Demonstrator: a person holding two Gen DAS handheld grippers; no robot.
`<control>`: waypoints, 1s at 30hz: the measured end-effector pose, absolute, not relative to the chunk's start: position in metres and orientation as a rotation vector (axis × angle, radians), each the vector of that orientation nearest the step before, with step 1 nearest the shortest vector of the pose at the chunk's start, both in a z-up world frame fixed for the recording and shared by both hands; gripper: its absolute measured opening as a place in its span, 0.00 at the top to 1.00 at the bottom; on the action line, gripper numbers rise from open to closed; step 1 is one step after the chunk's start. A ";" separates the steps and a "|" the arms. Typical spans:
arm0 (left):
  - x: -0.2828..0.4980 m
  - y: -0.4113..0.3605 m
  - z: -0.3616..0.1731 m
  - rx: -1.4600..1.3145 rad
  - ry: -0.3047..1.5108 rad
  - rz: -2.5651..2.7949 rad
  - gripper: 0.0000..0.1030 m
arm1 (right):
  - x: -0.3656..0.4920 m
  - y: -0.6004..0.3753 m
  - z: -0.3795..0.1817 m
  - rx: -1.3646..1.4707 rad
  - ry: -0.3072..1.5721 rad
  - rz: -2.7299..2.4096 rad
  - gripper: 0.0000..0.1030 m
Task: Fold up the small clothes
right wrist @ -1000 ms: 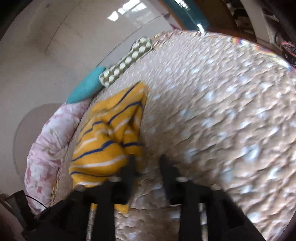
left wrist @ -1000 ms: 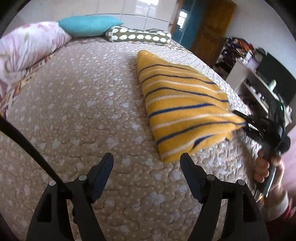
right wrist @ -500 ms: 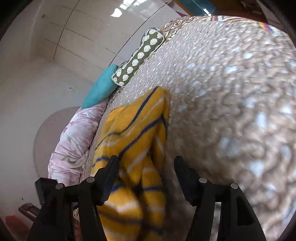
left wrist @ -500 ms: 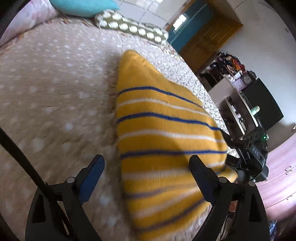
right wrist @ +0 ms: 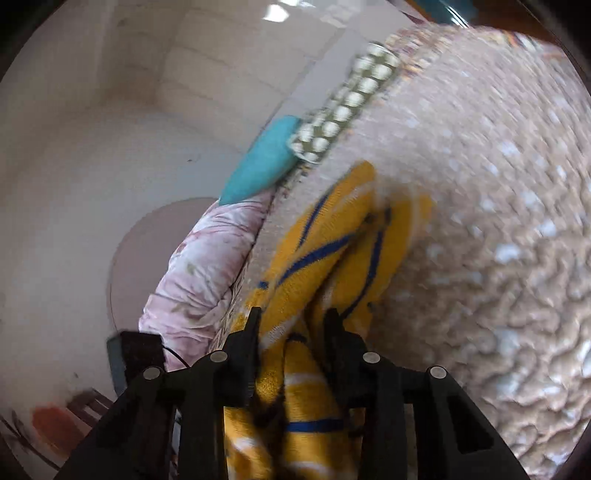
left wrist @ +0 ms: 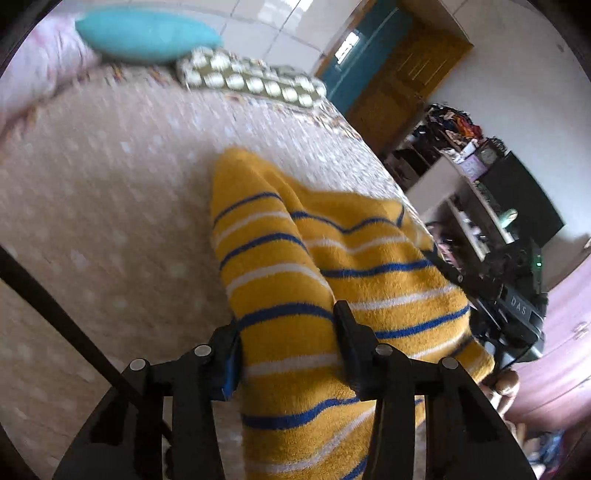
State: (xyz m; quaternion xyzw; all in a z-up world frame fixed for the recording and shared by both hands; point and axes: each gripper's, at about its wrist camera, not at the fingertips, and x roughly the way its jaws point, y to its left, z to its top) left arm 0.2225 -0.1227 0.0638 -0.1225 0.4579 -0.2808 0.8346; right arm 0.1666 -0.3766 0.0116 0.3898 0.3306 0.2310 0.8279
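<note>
A yellow fleece garment (left wrist: 332, 243) with blue and white stripes lies on the quilted beige bedspread (left wrist: 110, 206). My left gripper (left wrist: 288, 332) has its jaws closing on the garment's near edge, and the cloth bunches between the two pads. In the right wrist view the same garment (right wrist: 332, 236) runs away from me in a raised ridge. My right gripper (right wrist: 291, 325) is also closing, with a thick fold of it pinched between its fingers. The right gripper's black body (left wrist: 509, 306) shows at the garment's right corner in the left wrist view, a hand (left wrist: 506, 384) below it.
A teal pillow (left wrist: 147, 35) and a green spotted pillow (left wrist: 251, 75) lie at the head of the bed. Pink floral bedding (right wrist: 199, 280) is heaped along one side. Shelves and a dark screen (left wrist: 517, 199) stand beyond the bed's right edge, near a wooden door (left wrist: 399, 74).
Both grippers moved in over the garment, spread wide, then closed on its near edge. The cloth, flat a second ago, is now creased and raised between them.
</note>
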 end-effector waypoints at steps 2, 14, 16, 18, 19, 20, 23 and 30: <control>0.225 -0.121 0.062 -0.216 0.982 -0.555 0.58 | 0.172 -0.367 0.010 0.788 0.710 0.470 0.65; 0.179 -0.092 0.032 -0.263 0.988 -0.431 0.28 | 0.146 -0.353 0.040 0.633 0.692 0.278 0.58; 0.164 -0.087 0.041 -0.236 0.955 -0.409 0.28 | 0.149 -0.334 0.051 0.628 0.696 0.381 0.59; 0.148 -0.083 0.046 -0.187 0.939 -0.373 0.27 | 0.159 -0.316 0.049 0.665 0.727 0.477 0.59; 0.140 -0.081 0.049 -0.151 0.932 -0.350 0.27 | 0.163 -0.310 0.042 0.676 0.757 0.502 0.59; 0.134 -0.079 0.051 -0.124 0.927 -0.333 0.26 | 0.169 -0.306 0.033 0.679 0.793 0.492 0.59; 0.116 -0.071 0.053 -0.042 0.909 -0.269 0.24 | 0.169 -0.317 -0.002 0.709 0.842 0.370 0.88; 0.094 -0.054 0.031 0.005 0.965 -0.179 0.22 | 0.132 -0.329 0.027 0.626 0.753 0.266 0.90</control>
